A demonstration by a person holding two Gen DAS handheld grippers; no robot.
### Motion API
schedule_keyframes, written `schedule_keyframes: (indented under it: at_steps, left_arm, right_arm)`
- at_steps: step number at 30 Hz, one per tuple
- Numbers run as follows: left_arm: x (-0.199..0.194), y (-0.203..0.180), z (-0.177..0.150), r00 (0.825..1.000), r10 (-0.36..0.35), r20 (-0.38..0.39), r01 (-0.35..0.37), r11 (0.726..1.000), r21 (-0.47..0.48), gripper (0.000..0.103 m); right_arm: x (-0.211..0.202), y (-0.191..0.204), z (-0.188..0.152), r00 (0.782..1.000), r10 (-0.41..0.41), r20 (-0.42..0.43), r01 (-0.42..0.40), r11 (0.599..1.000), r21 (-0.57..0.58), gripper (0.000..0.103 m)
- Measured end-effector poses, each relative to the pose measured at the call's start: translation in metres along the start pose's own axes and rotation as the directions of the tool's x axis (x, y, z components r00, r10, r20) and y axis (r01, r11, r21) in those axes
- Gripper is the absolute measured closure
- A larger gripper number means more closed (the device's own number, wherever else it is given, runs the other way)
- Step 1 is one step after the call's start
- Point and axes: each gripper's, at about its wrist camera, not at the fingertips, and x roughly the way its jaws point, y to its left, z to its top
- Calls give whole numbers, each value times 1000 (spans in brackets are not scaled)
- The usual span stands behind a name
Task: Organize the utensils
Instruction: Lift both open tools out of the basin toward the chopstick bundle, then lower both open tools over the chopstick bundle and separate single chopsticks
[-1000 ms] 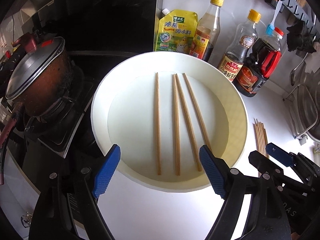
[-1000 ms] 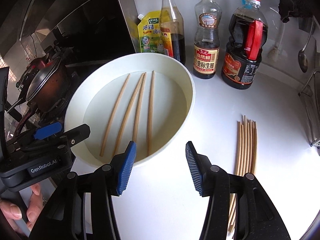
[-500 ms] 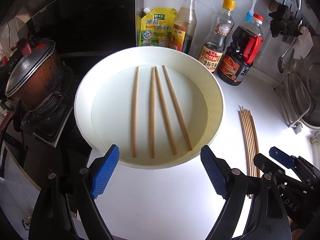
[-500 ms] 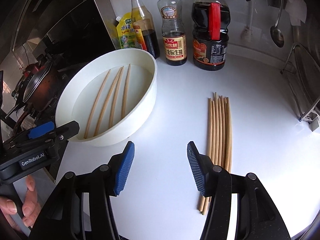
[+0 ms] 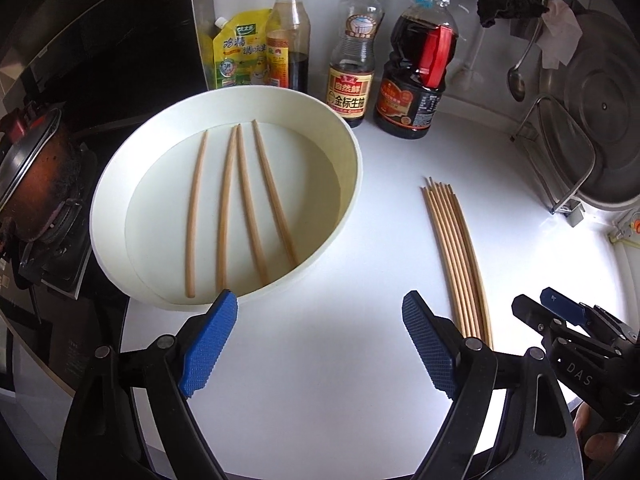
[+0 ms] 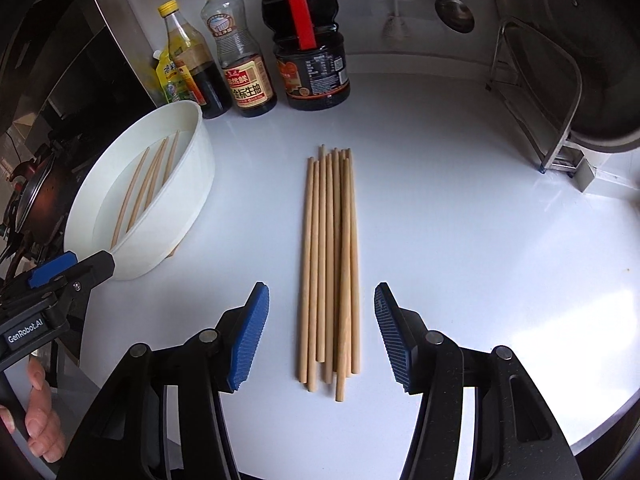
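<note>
Counter (image 6: 460, 208): white, glossy, beneath both sets of jaws.

Basin (image 5: 348, 184): white, round, ahead and left of the left gripper (image 5: 320, 344), its near wall just past the left jaw. Holds four chopsticks (image 5: 246, 204) lying flat, apart.

Bottles (image 6: 308, 36): sauce bottles in a row, far ahead of the jaws by the wall.

Bundle of chopsticks (image 6: 330, 264): loose on the counter, lengthwise between the jaws of the right gripper (image 6: 322, 334), near ends slightly uneven. Likely light, stiff, smooth; prone to roll or fan apart. Best pinched across the near third, all together.

Left gripper: jaws wide apart, empty.

Right gripper: jaws spread, straddling the bundle without touching it.
</note>
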Motion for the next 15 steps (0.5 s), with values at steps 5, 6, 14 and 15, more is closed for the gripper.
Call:
schedule_keyframes:
  at_steps: [5, 6, 14, 15]
  left_arm:
    - [1, -19, 0, 1000, -18, 24, 17, 1000, 10, 16]
    - [2, -22, 0, 999, -18, 27, 18, 1000, 10, 16]
    - [24, -44, -8, 999, -50, -12, 51, 999, 18, 15]
    - [27, -47, -10, 999, -48, -17, 48, 999, 21, 15]
  right_arm:
    - [8, -28, -5, 1000, -29, -5, 29, 999, 33, 50]
    - [11, -32, -7, 999, -38, -9, 38, 999, 36, 50]
    - [36, -51, -11, 998, -48, -37, 49, 998, 31, 50]
    - [40, -51, -10, 998, -43, -41, 44, 999, 27, 50]
